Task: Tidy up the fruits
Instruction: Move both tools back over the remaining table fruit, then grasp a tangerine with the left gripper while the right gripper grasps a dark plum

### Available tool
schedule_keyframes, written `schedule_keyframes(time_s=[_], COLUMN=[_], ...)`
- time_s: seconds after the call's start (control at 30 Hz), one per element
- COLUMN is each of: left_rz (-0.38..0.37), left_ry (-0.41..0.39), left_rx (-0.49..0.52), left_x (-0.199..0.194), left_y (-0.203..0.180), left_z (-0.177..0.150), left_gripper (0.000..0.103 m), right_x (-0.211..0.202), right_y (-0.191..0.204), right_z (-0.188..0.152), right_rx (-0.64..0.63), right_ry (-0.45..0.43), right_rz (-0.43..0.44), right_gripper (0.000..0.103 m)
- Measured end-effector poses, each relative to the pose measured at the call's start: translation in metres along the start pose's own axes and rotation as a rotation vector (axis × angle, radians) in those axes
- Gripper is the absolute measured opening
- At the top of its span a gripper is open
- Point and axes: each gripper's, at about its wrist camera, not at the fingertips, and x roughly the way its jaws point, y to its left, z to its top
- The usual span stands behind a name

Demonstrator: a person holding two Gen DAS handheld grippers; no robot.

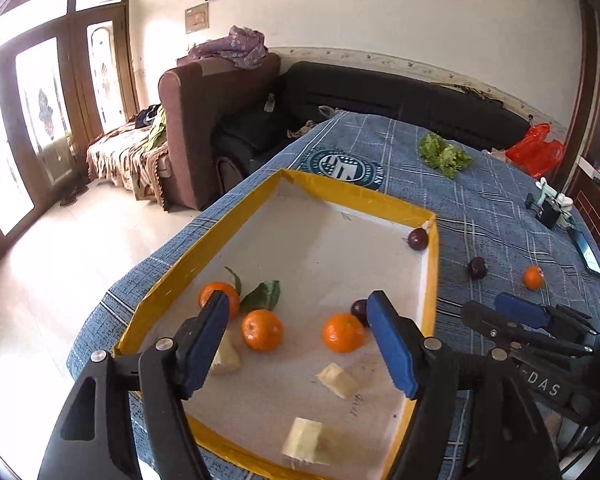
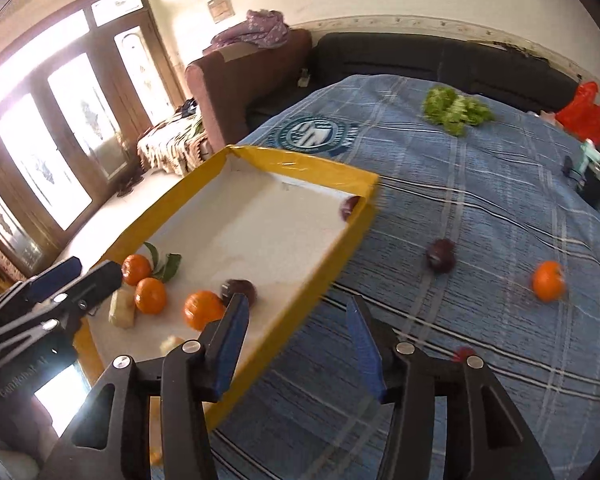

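1. the left gripper point(image 1: 296, 340) hangs over the near end of the tray, its blue-padded fingers spread apart with nothing between them.
2. the right gripper point(image 2: 296, 344) hovers over the tray's right rim and the cloth beside it, its jaws apart and empty.
3. the tray point(image 1: 352, 194) is a shallow rectangular box with glossy yellow taped walls and a matt white floor; its long axis runs from the near edge of the table away toward the sofa.
4. near its close end lie pale, blocky cut fruit pieces point(image 1: 338, 380) with flat faces.
5. just beyond them sit three round, dimpled oranges point(image 1: 262, 330); the left one carries green leaves point(image 1: 262, 296) pointing away from the camera.
6. a smooth, dark purple plum point(image 2: 239, 290) touches the right orange.
7. another plum point(image 1: 418, 238) rests in the tray's far right corner.
8. on the blue checked tablecloth point(image 2: 480, 184), right of the tray, lie a third plum point(image 2: 441, 255) and a lone orange point(image 2: 548, 281), well apart.
9. a frilly green lettuce point(image 2: 456, 110) lies near the table's far edge.
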Motion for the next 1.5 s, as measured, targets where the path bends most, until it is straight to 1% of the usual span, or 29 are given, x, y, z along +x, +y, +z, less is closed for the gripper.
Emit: schedule_keyframes(time_s=[0.1, 0.17, 0.3, 0.33, 0.53, 0.67, 0.8, 0.9, 1.0, 1.17, 1.23, 1.3, 1.4, 1.43, 1.47, 1.5], left_rz=[-0.011, -0.029, -0.069, -0.083, -0.202, -0.281, -0.332, -0.341, -0.367, -0.396, -0.406, -0.425, -0.424, -0.422, -0.423, -0.422], left_ry=[-0.01, -0.014, -0.01, -0.003, 0.051, 0.109, 0.162, 0.163, 0.154, 0.181, 0.194, 0.2, 0.203, 0.201, 0.199, 0.201], left_rx=[0.031, 0.047, 0.06, 0.066, 0.108, 0.14, 0.176, 0.215, 0.259, 0.332, 0.361, 0.391, 0.432, 0.446, 0.462, 0.478], left_x=[-0.007, -0.012, -0.016, -0.015, -0.005, 0.007, 0.021, 0.028, 0.038, 0.071, 0.084, 0.096, 0.11, 0.114, 0.118, 0.123], left_y=[-0.015, -0.023, -0.035, -0.04, -0.076, -0.105, -0.136, -0.158, -0.183, -0.229, -0.246, -0.265, -0.288, -0.295, -0.302, -0.308], left_z=[0.0, 0.001, 0.0, 0.0, -0.003, -0.008, -0.01, -0.006, 0.001, 0.01, 0.011, 0.011, 0.011, 0.01, 0.01, 0.009], left_gripper=[0.073, 0.075, 0.078, 0.078, 0.078, 0.078, 0.078, 0.078, 0.078, 0.078, 0.078, 0.078, 0.077, 0.077, 0.077, 0.077], right_x=[-0.017, -0.03, -0.063, -0.074, -0.127, -0.144, -0.139, -0.125, -0.114, -0.098, -0.097, -0.095, -0.093, -0.092, -0.092, -0.091], right_y=[-0.027, -0.047, -0.105, -0.125, -0.221, -0.264, -0.283, -0.291, -0.293, -0.293, -0.292, -0.29, -0.287, -0.286, -0.285, -0.284], right_z=[-0.008, -0.014, -0.028, -0.032, -0.054, -0.061, -0.067, -0.073, -0.078, -0.088, -0.088, -0.088, -0.087, -0.087, -0.087, -0.087], right_rx=[0.04, 0.061, 0.138, 0.17, 0.331, 0.423, 0.467, 0.487, 0.494, 0.482, 0.469, 0.453, 0.429, 0.423, 0.414, 0.409], right_ry=[-0.016, -0.029, -0.057, -0.067, -0.109, -0.124, -0.115, -0.091, -0.076, -0.047, -0.049, -0.048, -0.046, -0.044, -0.041, -0.039], right_rz=[-0.021, -0.05, -0.144, -0.179, -0.337, -0.374, -0.373, -0.368, -0.368, -0.368, -0.376, -0.385, -0.407, -0.409, -0.421, -0.426], right_gripper=[0.057, 0.057, 0.057, 0.057, 0.057, 0.058, 0.058, 0.058, 0.058, 0.057, 0.057, 0.055, 0.049, 0.043, 0.04, 0.04])
